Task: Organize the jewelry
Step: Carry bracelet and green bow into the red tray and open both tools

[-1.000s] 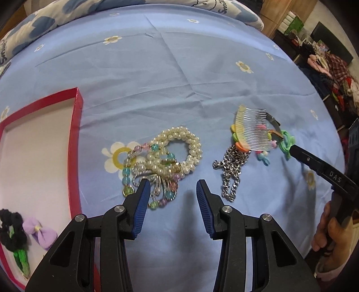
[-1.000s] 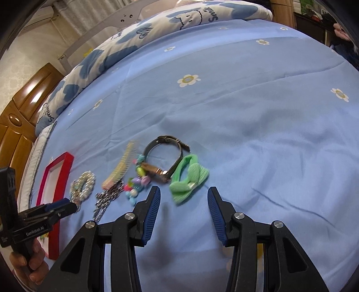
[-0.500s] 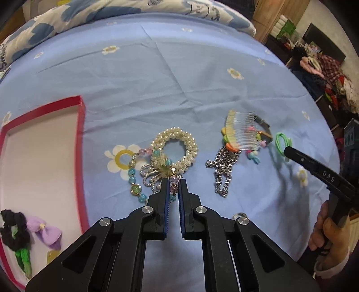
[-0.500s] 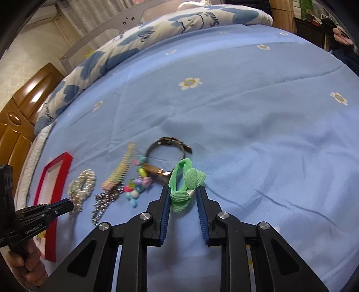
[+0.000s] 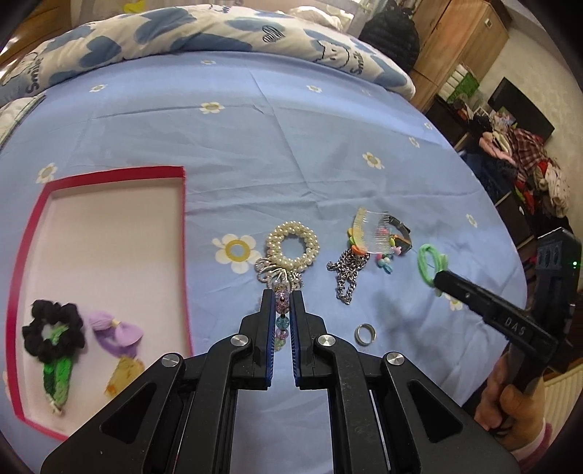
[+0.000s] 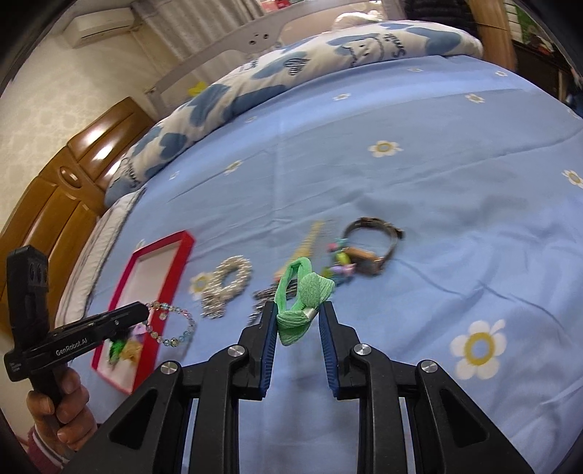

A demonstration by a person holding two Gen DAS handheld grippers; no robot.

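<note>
My left gripper (image 5: 282, 304) is shut on a string of coloured glass beads (image 5: 281, 321), lifted off the blue bedsheet; in the right wrist view the bead bracelet (image 6: 171, 326) hangs from its tip. My right gripper (image 6: 297, 313) is shut on a green bow hair tie (image 6: 304, 300), also held above the sheet and seen as a green loop (image 5: 430, 262) in the left wrist view. A red-rimmed box (image 5: 183, 226) lies to the left. It holds a black scrunchie (image 5: 51, 331), a purple bow (image 5: 116, 330) and a yellow piece (image 5: 124, 375).
On the sheet lie a pearl bracelet (image 5: 291, 242) with a silver ornament (image 5: 275, 273), a silver chain (image 5: 346, 275), a clear comb (image 5: 371, 231), a watch (image 6: 371, 251), small coloured charms (image 5: 384, 262) and a metal ring (image 5: 364, 333). A patterned quilt (image 5: 218, 32) bounds the far side.
Both grippers have closed, the left on the bead bracelet and the right on the green hair tie, then risen and pulled back with them. The ring now shows on the sheet.
</note>
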